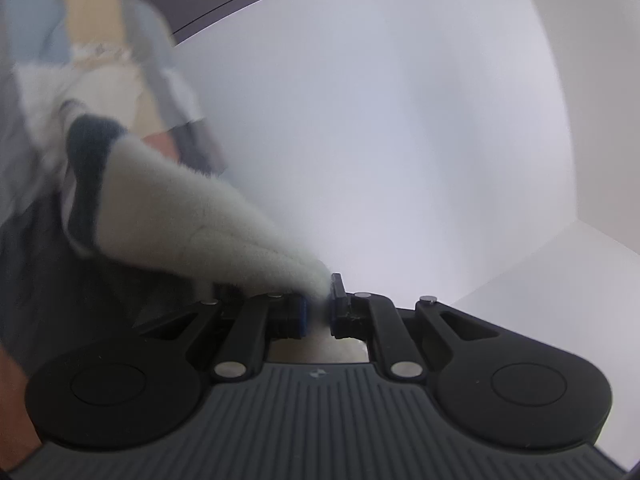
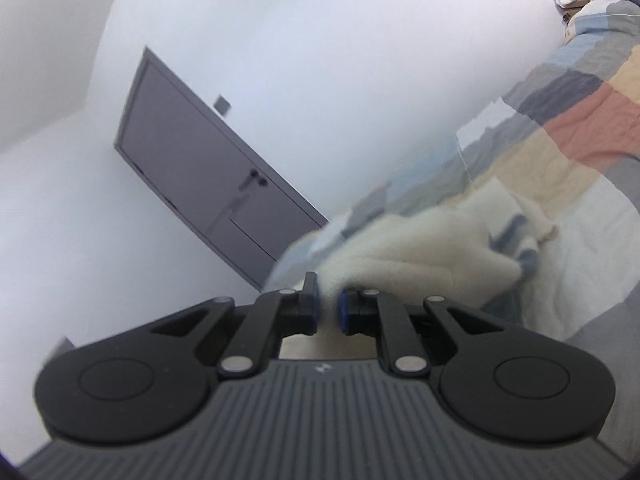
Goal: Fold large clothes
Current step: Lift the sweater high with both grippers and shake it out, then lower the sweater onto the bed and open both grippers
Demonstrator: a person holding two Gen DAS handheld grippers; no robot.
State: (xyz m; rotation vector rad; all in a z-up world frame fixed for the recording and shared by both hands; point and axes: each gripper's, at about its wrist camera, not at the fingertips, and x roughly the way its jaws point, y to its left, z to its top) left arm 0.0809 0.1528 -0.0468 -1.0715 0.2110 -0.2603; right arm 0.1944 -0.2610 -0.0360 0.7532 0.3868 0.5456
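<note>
My left wrist camera sits just behind my left gripper (image 1: 318, 312), looking level at a white wall (image 1: 380, 140). My right one, tilted, sits behind my right gripper (image 2: 328, 312). Both share the cream garment (image 1: 192, 224), grey door (image 2: 208, 168) and patchwork bedspread (image 2: 560, 120).

Garment (image 2: 420, 252) on bed (image 2: 592, 240), door (image 2: 208, 172) behind.

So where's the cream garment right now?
The cream garment is clamped in both jaws: trailing left in the left wrist view, trailing right over the patchwork quilt in the right wrist view.
</note>
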